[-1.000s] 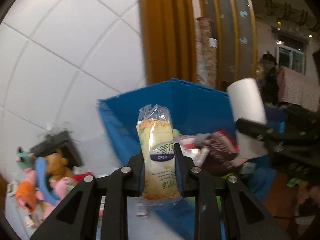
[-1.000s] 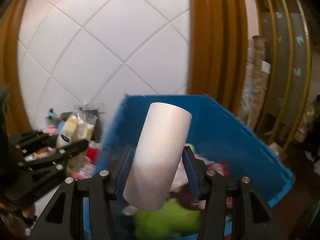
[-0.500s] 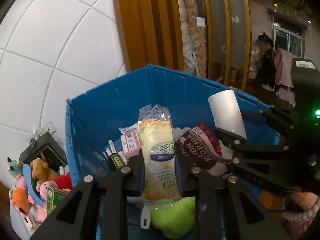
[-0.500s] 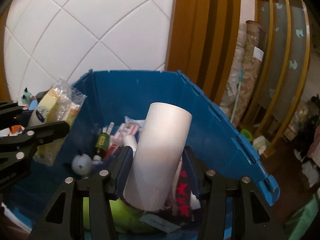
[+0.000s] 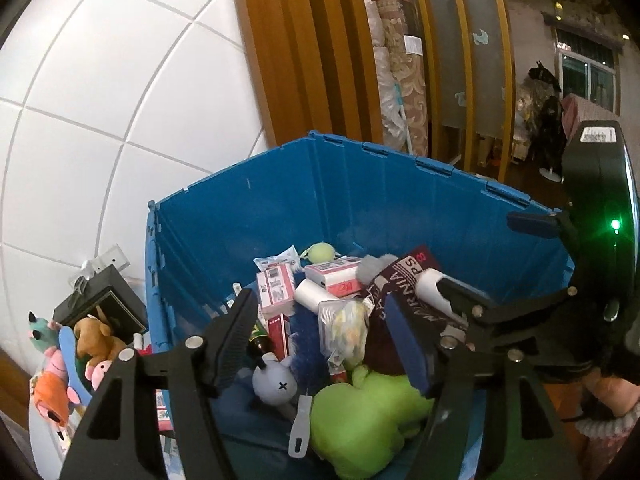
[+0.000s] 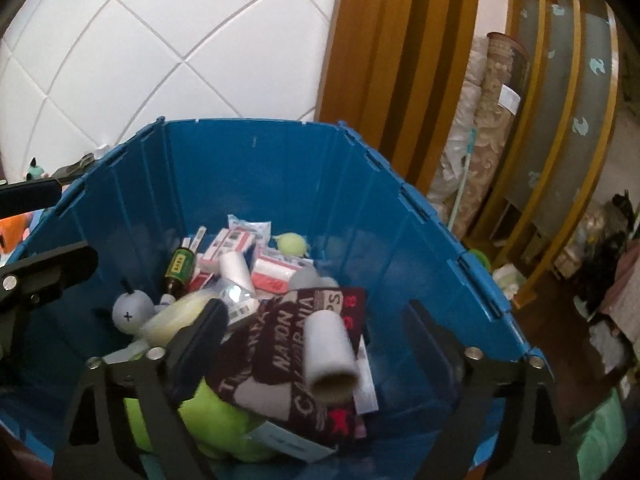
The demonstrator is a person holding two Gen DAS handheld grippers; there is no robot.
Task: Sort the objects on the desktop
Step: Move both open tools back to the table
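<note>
A blue plastic bin (image 5: 360, 200) holds several sorted items. My left gripper (image 5: 320, 332) is open and empty above the bin. The yellow snack packet (image 5: 346, 330) lies in the bin below it, also in the right wrist view (image 6: 176, 316). My right gripper (image 6: 316, 344) is open and empty over the bin (image 6: 280, 160). The white paper roll (image 6: 330, 354) lies on a dark printed cloth (image 6: 288, 344); in the left wrist view the roll (image 5: 430, 290) is partly hidden by the right gripper.
In the bin are a green plush (image 5: 360, 420), a grey round toy (image 5: 274, 380), red-and-white boxes (image 5: 276, 292) and a small bottle (image 6: 180, 270). Plush toys (image 5: 60, 360) and a black box (image 5: 100, 308) lie left of the bin. White tiled wall and wooden frame stand behind.
Both grippers opened. The snack packet dropped from the left gripper and the paper roll from the right into the bin. Both grippers moved closer over the bin.
</note>
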